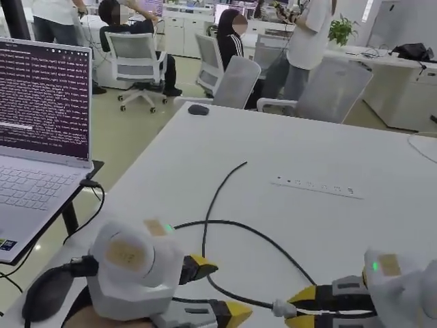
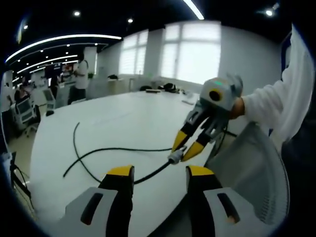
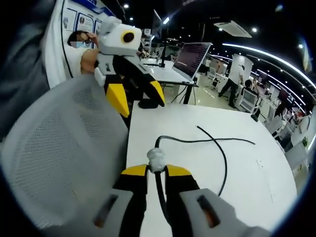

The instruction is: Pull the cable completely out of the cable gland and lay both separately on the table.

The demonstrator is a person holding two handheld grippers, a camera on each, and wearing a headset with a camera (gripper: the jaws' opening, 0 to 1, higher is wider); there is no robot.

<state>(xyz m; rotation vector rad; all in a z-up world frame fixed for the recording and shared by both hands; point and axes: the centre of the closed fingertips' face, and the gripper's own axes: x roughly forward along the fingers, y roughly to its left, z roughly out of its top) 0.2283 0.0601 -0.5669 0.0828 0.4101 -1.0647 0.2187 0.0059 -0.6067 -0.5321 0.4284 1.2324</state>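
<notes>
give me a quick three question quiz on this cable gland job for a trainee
1. True or false: the left gripper is shut on the cable.
2. What sits at the tips of the right gripper? A) a screwdriver B) the cable gland C) a roll of tape
3. Has the cable been pulled free of the cable gland yet?

Key:
1. False. Its jaws stand apart and grip nothing.
2. B.
3. No. The cable runs through the gland, out in front and back between the right gripper's jaws.
</notes>
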